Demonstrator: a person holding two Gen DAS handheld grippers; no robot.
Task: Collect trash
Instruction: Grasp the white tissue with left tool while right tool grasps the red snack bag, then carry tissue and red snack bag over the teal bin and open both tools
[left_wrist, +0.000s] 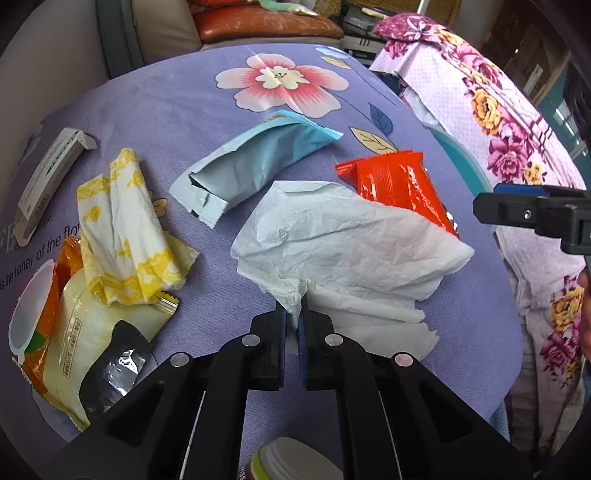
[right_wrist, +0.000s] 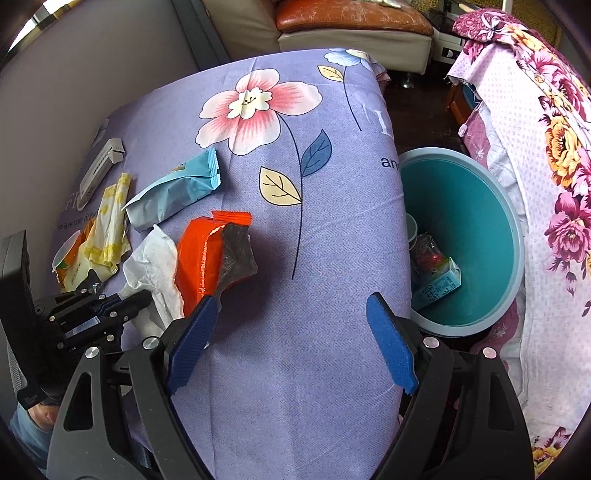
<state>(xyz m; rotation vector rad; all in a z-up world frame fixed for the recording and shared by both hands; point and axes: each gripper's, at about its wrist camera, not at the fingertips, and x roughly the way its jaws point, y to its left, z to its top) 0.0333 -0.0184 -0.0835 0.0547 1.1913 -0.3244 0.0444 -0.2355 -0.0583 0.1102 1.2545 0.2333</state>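
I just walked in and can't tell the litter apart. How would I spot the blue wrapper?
Start at the big pink flower printed on the purple tablecloth. Just below it lies the blue wrapper, torn open, the only blue packet.

Round lid (left_wrist: 291, 459) cut off below, bin (right_wrist: 480, 229) contents partly table-hidden

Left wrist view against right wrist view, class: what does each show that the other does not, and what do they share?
Only the left wrist view shows the left claw shut on the white tissue's twisted corner, and a jar lid beneath it.

Only the right wrist view shows inside the teal bin, with a drink carton at the bottom, and the right claw open over bare cloth.

Both show the purple floral cloth, red wrapper, blue wrapper, yellow-print napkin and white box.
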